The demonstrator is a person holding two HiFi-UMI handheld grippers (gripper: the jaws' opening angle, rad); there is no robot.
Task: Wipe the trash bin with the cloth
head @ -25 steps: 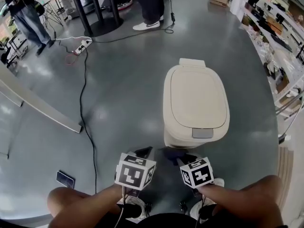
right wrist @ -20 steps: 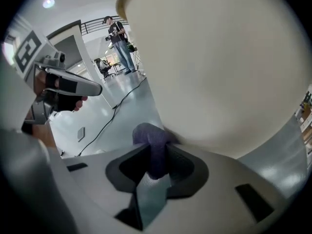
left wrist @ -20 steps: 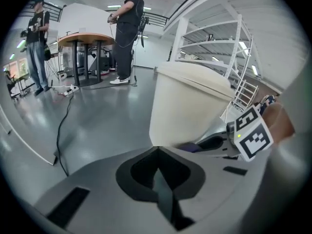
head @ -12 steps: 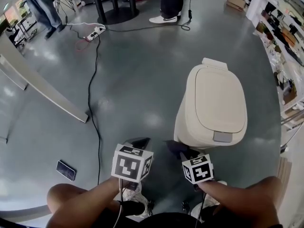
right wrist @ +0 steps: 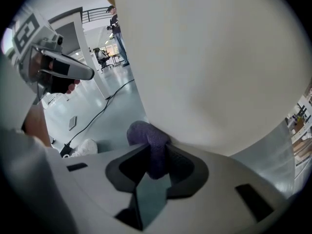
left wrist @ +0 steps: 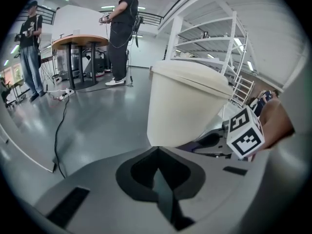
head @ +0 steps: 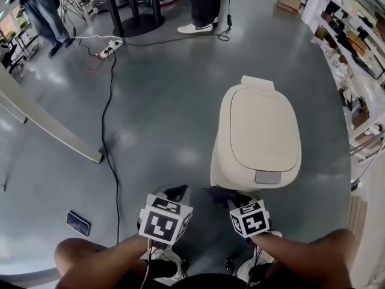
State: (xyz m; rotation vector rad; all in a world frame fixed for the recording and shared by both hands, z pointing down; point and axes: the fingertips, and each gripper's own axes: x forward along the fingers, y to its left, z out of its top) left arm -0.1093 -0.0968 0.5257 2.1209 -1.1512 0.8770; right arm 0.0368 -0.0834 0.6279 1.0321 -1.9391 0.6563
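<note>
A cream trash bin [head: 258, 134] with its lid down stands on the grey floor just ahead of me. My right gripper [head: 225, 195] is shut on a dark purple cloth [right wrist: 147, 139], and the cloth presses against the bin's lower front wall [right wrist: 209, 67]. My left gripper [head: 175, 192] hovers to the left of the bin, shut with nothing between its jaws. In the left gripper view the bin [left wrist: 187, 99] fills the middle and the right gripper's marker cube [left wrist: 245, 132] shows beside it. The left gripper [left wrist: 157, 152] points past the bin's left side.
A black cable [head: 107, 131] runs across the floor to a power strip [head: 108, 51]. A dark flat device [head: 79, 223] lies at the near left. A pale floor rail [head: 51, 134] crosses the left. Shelves [head: 355, 41] line the right; people [head: 203, 2] stand by table legs [head: 135, 23].
The head view has shifted, so the bin sits slightly lower and further left in the frame. Both grippers hold their places at the bin's front, the cloth still in the right one.
</note>
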